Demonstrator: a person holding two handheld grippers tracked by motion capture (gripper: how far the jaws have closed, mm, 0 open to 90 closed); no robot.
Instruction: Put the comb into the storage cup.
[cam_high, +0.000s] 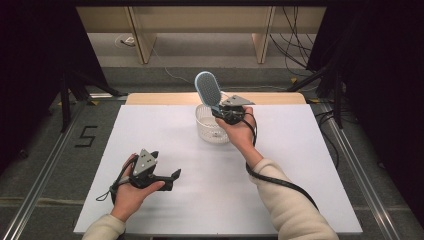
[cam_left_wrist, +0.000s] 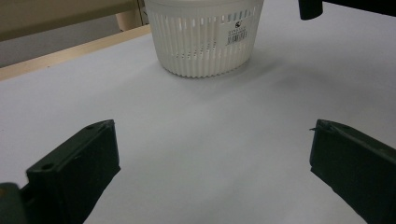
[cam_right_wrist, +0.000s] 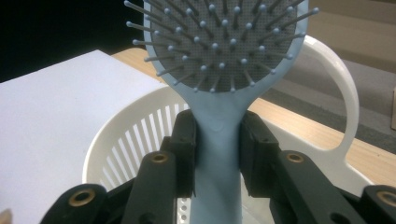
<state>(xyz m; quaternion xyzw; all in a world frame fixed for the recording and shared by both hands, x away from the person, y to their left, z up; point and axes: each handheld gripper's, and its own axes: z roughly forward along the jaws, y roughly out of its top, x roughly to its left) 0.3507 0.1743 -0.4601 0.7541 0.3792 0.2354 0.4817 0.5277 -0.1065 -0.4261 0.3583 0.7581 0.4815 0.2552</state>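
— Count of items on the white table (cam_high: 150, 130)?

— One hairbrush (cam_high: 207, 89), pale blue, bristled pad grey. One white slotted basket (cam_high: 212, 129) with a looped handle. Two hand-held grippers, one per hand.

— Position of the brush?

— Clamped by its handle in the right gripper (cam_right_wrist: 217, 154), jaws pressed on either side of the neck just below the bristle pad. Held upright and slightly tilted, directly above the basket (head well clear of the rim).

— Left gripper (cam_high: 172, 177)?

— Jaws spread wide, nothing between them. Resting low over the near left part of the table, well apart from the basket.

— Any writing or labels?

— One sticker on the basket wall, seen in the left gripper view: a small dark logo, a line of print and a barcode (print too small to read). One "5" (cam_high: 86, 136) marked in dark tape on the floor left of the table.
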